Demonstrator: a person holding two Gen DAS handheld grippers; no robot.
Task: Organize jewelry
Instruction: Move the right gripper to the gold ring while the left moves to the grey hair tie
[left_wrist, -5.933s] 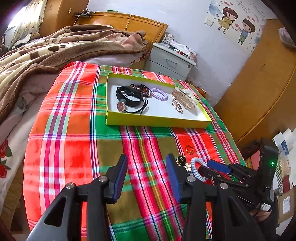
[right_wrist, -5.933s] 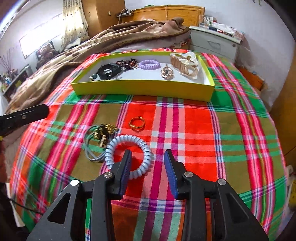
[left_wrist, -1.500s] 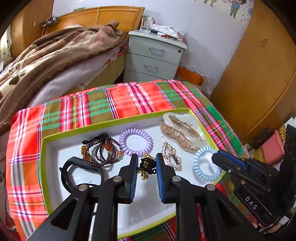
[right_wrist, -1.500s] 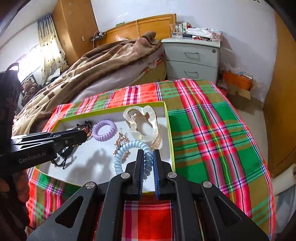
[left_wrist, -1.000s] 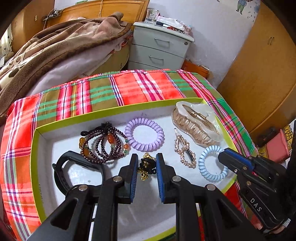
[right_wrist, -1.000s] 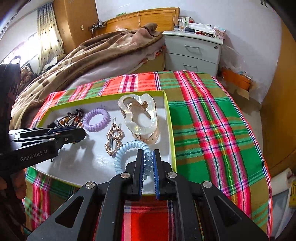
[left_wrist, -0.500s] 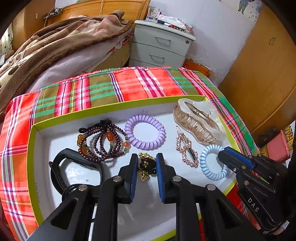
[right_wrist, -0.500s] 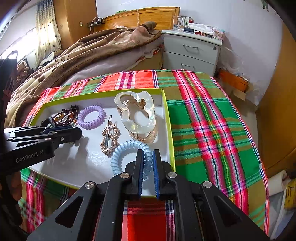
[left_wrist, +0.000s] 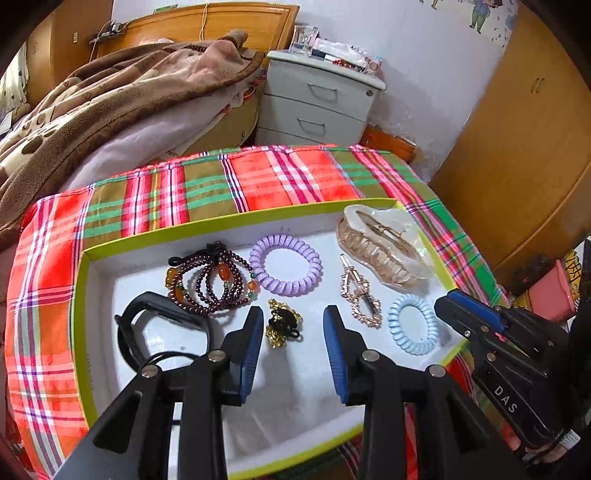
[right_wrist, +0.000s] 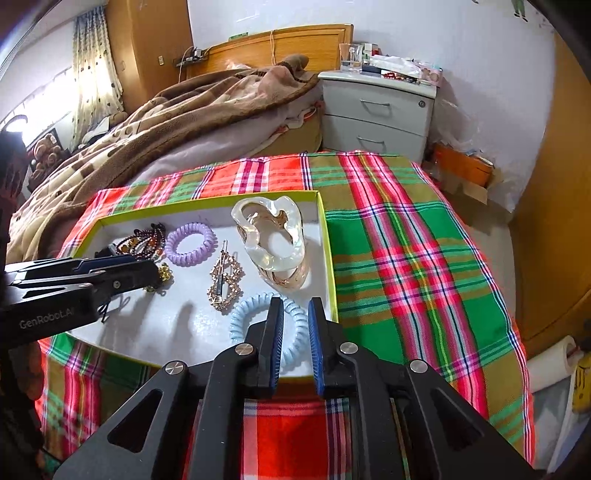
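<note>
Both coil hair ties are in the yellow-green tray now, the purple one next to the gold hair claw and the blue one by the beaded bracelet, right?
Swapped. In the left wrist view the purple coil hair tie lies beside the beaded bracelet; the blue coil hair tie lies near the gold hair claw. Both are in the tray.

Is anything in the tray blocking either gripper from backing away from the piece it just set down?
Nothing visible. The left gripper is opening around the gold-and-black charm; the right gripper is opening around the blue coil tie.

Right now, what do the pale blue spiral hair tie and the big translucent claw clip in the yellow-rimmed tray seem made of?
Pale blue spiral hair tie: likely soft plastic coil; smooth, glossy ridged loops. Big translucent claw clip: apparently hard acrylic or resin, see-through with bright highlights; teeth look amber-gold. Both lie in the yellow-rimmed tray.
</note>
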